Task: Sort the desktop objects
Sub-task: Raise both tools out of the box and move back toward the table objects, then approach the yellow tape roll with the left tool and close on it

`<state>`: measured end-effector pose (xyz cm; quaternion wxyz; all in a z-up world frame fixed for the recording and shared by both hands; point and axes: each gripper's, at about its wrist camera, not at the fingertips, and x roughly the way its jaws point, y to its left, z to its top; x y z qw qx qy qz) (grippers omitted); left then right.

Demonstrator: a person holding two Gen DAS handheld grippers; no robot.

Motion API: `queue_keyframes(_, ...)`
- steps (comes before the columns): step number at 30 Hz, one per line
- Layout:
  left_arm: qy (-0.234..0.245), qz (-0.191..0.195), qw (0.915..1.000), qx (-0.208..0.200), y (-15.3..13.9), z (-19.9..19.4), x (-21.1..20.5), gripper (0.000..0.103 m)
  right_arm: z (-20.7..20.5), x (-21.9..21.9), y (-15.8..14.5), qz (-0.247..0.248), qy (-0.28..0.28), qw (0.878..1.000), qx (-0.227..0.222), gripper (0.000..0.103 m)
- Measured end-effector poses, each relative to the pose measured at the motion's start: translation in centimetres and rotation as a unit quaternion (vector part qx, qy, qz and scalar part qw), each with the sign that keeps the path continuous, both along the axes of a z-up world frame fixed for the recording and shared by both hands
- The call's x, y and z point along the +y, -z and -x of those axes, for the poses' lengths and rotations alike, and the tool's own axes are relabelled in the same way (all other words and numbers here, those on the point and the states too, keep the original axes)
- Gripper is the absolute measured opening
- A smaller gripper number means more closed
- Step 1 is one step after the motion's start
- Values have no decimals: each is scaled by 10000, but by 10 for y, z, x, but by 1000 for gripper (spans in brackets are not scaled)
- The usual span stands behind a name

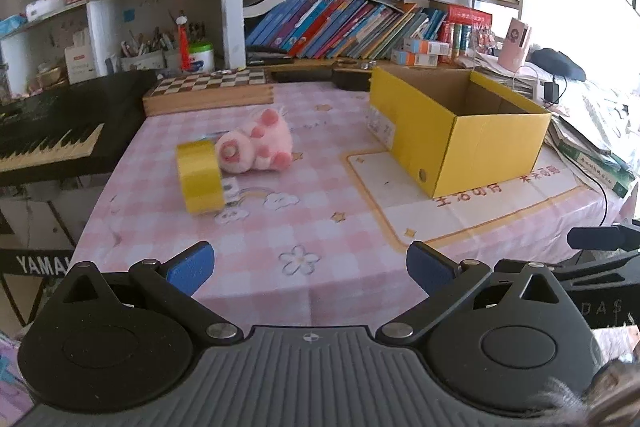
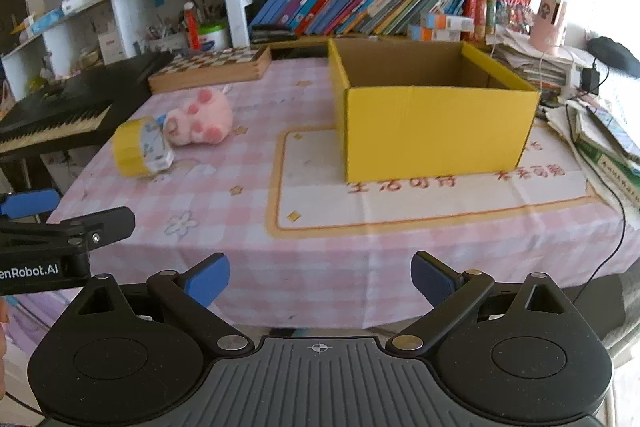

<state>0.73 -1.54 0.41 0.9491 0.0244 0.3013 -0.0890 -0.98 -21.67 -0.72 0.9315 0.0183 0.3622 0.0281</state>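
A yellow tape roll (image 1: 200,177) (image 2: 138,147) stands on edge on the pink checked tablecloth, touching a pink plush toy (image 1: 258,143) (image 2: 200,119) lying just behind it. An open yellow cardboard box (image 1: 460,123) (image 2: 432,115) stands to the right; what shows of its inside is bare. My left gripper (image 1: 310,271) is open near the table's front edge, well short of the tape. My right gripper (image 2: 320,279) is open too, in front of the table facing the box. The left gripper's fingers (image 2: 28,203) show at the left edge of the right wrist view.
A black keyboard (image 1: 52,143) lies left of the table. A wooden chessboard box (image 1: 208,91) sits at the back, with bookshelves (image 1: 352,27) behind. Stacked papers and books (image 2: 600,131) and a black cable (image 2: 612,227) crowd the right edge.
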Motion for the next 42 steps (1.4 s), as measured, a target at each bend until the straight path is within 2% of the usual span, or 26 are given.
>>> queue_keyframes(8, -187, 61, 9998, 62, 3, 7, 31, 103, 2, 32, 2, 40, -230, 9996, 134, 99)
queue_keyframes(22, -799, 226, 9965, -12, -1, 7, 79, 103, -13, 81, -5, 167, -867, 9961, 61, 99)
queue_keyframes(31, -952, 281, 9951, -1, 1, -1, 84, 103, -28, 88, -3, 231, -1129, 9933, 63, 99)
queue_keyframes(42, -1134, 203, 9933, 37, 1, -34, 83, 103, -72, 89, -5, 206, -1411, 9898, 17, 99)
